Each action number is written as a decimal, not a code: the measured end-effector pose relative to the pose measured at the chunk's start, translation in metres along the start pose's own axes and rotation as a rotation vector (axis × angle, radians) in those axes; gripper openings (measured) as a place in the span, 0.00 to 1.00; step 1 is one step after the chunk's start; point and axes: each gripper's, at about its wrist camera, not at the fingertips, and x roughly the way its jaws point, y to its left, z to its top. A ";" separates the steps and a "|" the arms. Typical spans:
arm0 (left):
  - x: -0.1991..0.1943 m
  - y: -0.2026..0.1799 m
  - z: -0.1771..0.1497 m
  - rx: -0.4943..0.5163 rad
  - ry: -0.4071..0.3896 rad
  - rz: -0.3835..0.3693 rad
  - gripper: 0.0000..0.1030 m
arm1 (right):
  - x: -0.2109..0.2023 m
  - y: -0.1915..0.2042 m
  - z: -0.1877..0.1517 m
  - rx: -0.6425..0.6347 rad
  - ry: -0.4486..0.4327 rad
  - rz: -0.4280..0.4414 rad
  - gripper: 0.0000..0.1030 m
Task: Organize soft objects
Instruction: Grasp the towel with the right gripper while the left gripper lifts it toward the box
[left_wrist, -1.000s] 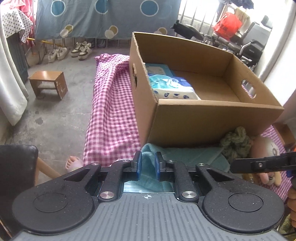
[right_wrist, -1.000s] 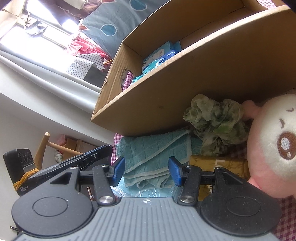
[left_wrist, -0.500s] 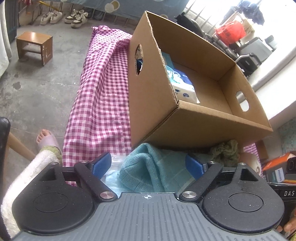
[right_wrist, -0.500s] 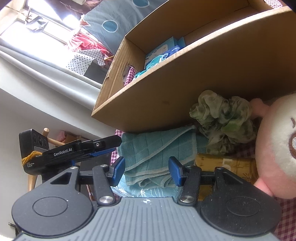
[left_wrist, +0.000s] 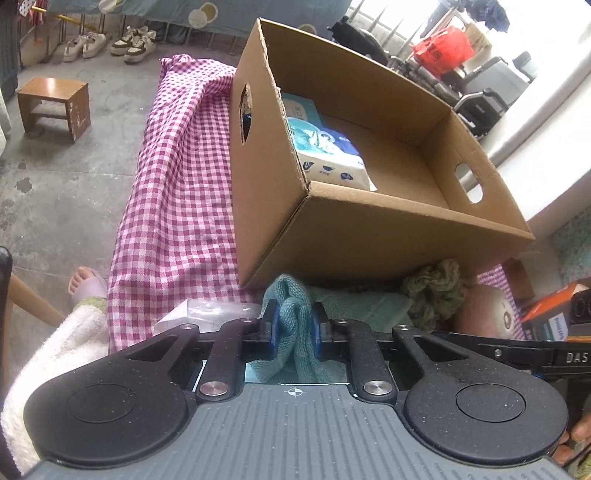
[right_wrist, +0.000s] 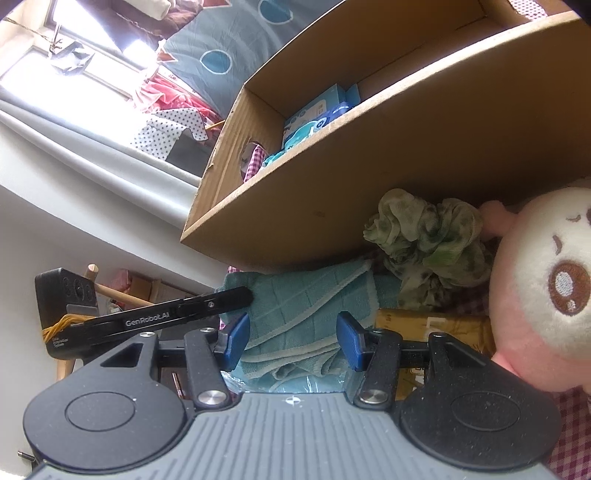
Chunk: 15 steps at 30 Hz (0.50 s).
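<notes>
A: Why is the left gripper (left_wrist: 293, 330) pinched tight on a bunched fold of the teal towel (left_wrist: 354, 301)?

B: Likely to lift it into the cardboard box (left_wrist: 369, 236) at its 12 o'clock; the towel lies on the checked cloth (left_wrist: 177, 206) against the box's near wall.

A: And the right gripper (right_wrist: 293, 341)?

B: Half spread over the same towel, gripping nothing, probably waiting. The green scrunchie (right_wrist: 424, 240) at its 1 o'clock and the plush toy (right_wrist: 546, 288) at 3 o'clock are not boxed yet; tissue packs (left_wrist: 328, 155) fill the box's left side.
</notes>
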 end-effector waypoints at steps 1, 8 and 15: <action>-0.006 0.000 -0.003 -0.012 -0.008 -0.007 0.14 | -0.001 0.000 -0.001 0.000 -0.001 0.001 0.54; -0.033 0.012 -0.028 -0.051 -0.052 0.055 0.14 | -0.011 0.004 -0.006 -0.049 -0.011 -0.006 0.60; -0.028 0.032 -0.040 -0.098 -0.044 0.071 0.14 | 0.008 0.024 0.002 -0.161 0.027 -0.065 0.65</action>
